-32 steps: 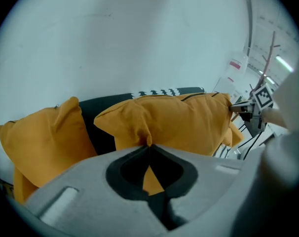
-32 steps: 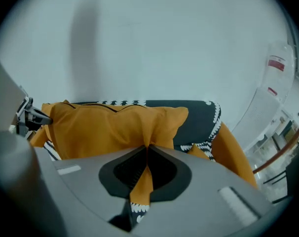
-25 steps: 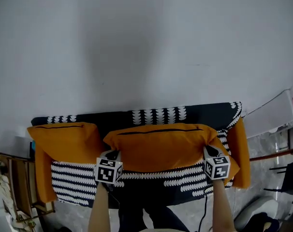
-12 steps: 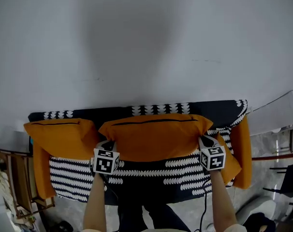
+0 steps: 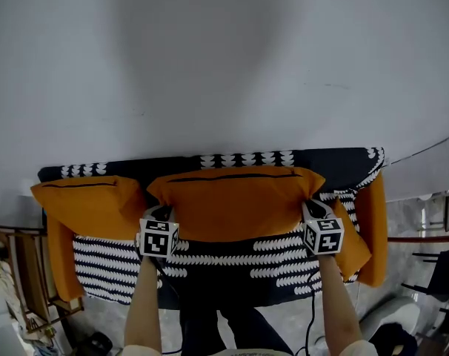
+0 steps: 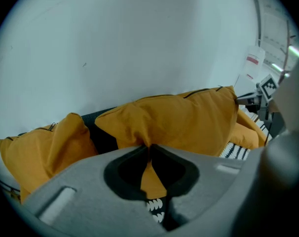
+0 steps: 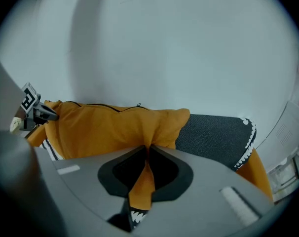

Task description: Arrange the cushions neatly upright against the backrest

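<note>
White wall point(image 5: 224, 58), grey floor point(image 5: 413, 221), wood rack point(image 5: 17, 273) at L.

Middle cushion point(image 5: 235, 202): plain mustard-orange, one thin dark zip line along its top edge; left cushion point(image 5: 84, 202): same orange, same dark line; orange fabric point(image 5: 373, 225) at the right end matches them (cushion or throw, cannot tell); backrest point(image 5: 332, 175): dark charcoal, white scallop print showing along its top; seat cover point(image 5: 232, 259): black with rows of white scallop marks; wall point(image 5: 224, 65): plain pale grey-white; floor point(image 5: 110, 314): mottled grey.
</note>
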{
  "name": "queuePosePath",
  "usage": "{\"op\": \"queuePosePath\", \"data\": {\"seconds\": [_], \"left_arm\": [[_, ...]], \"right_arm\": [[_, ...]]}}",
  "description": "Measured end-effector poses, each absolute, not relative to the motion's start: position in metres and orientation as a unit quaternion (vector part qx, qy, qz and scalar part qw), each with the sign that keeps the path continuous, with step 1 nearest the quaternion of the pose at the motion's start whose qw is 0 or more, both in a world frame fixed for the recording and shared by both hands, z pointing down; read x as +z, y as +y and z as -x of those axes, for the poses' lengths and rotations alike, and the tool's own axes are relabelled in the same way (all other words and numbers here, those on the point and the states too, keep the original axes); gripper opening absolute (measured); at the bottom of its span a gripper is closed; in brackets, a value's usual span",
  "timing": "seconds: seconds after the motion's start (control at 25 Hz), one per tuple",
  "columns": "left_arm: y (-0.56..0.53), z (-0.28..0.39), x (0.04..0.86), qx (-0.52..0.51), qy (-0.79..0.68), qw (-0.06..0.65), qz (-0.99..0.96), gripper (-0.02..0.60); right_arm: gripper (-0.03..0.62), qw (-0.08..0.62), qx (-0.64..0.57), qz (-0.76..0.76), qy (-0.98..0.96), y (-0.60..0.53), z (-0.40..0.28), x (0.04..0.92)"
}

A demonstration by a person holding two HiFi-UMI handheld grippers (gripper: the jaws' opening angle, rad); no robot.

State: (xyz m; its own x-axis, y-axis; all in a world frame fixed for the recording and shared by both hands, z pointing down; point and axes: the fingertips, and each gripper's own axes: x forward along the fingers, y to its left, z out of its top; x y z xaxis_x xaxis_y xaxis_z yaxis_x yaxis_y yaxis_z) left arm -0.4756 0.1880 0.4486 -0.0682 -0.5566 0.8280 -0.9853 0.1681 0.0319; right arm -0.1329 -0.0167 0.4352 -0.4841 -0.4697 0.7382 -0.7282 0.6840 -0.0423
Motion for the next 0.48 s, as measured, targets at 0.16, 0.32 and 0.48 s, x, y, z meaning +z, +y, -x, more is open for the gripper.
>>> {"op": "queuePosePath", "data": {"seconds": [0.16, 0.32, 0.48], "left_arm": [[0.189, 0.482, 0.447, 0.287, -0.681, 0.367, -0.565, 0.089], [0.191, 0.488, 0.437, 0.26, -0.701, 0.367, -0.553, 0.193], [0.191, 0.491, 0.411, 0.229, -0.722, 0.351, -0.551, 0.207]], "right_arm": [[0.095, 0.353, 0.181, -0.37, -0.84, -0.019, 0.13, 0.434], [0.245, 0.347, 0.16, -0.384, -0.841, -0.019, 0.133, 0.424], [0.29, 0.328, 0.148, -0.401, -0.842, -0.017, 0.137, 0.401]]}}
